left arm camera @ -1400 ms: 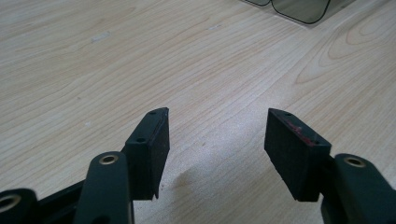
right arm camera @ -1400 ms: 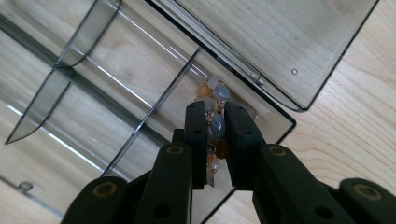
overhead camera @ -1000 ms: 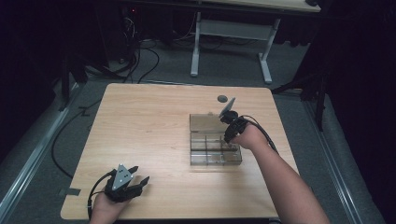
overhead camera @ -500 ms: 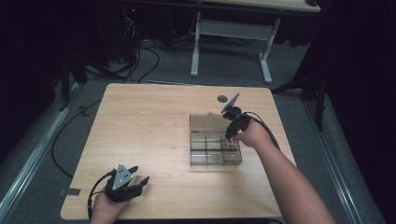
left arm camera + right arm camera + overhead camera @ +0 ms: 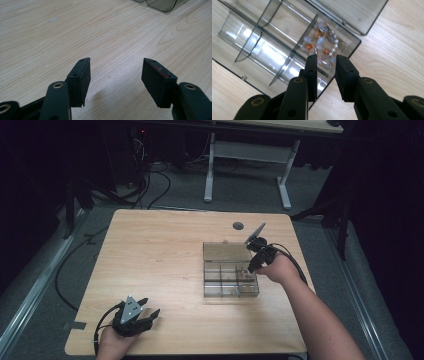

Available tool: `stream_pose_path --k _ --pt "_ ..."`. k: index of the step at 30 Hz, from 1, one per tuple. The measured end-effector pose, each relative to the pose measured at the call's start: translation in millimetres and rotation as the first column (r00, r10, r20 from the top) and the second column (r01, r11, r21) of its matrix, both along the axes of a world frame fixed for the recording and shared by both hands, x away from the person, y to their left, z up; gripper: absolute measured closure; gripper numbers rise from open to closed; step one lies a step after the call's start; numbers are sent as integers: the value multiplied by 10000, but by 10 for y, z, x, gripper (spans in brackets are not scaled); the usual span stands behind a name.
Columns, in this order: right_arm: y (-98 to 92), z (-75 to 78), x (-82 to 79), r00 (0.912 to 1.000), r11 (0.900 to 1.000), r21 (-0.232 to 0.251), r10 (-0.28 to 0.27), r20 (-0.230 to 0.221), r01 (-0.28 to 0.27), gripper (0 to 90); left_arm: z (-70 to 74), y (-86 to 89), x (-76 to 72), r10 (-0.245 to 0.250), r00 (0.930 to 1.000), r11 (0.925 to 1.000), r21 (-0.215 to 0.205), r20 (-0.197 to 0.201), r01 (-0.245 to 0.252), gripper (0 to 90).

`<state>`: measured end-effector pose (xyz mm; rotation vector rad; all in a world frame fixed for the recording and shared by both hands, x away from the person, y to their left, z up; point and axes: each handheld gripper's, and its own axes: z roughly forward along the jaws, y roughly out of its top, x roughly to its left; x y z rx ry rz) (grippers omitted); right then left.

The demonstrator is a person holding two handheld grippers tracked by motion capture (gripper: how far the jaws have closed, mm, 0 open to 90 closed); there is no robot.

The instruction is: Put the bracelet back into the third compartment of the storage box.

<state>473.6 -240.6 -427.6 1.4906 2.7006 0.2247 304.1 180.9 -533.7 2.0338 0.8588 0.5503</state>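
Observation:
A smoky clear compartment box [image 5: 230,295] lies right of the table's middle, its lid [image 5: 225,251] folded back flat on the far side. A beaded bracelet [image 5: 243,270] with orange, grey and pearl beads lies in the far right compartment. My right gripper [image 5: 251,266] hangs over that corner. In the right gripper view its jaws [image 5: 327,58] stand a narrow gap apart with nothing between them, just short of the bracelet [image 5: 320,41]. My left gripper [image 5: 151,306] rests open on the bare wood at the front left, jaws [image 5: 116,67] wide and empty.
The other compartments of the box [image 5: 244,42] look empty. A dark round grommet [image 5: 238,226] sits in the tabletop behind the lid. Bare wood spreads across the left half. Cables and another table's legs lie on the floor beyond the far edge.
My right gripper has shifted from the box's far right corner toward me and down over the bracelet's compartment. The left gripper has stayed put.

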Motion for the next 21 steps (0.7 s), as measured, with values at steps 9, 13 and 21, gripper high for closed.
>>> stream_pose_path --k 9,13,21 --pt "-176 -36 -124 9995 9996 -4 -298 -50 298 722 0 -3 1 -3 10000 10000 6 -14 3 409" --pt "-302 -66 -200 9984 9984 32 -563 -32 563 721 0 -5 1 0 10000 10000 19 -17 0 409" --pt "-438 -124 -283 9993 9995 16 -310 195 309 713 1 -6 3 11 10000 10000 62 -36 -11 409"
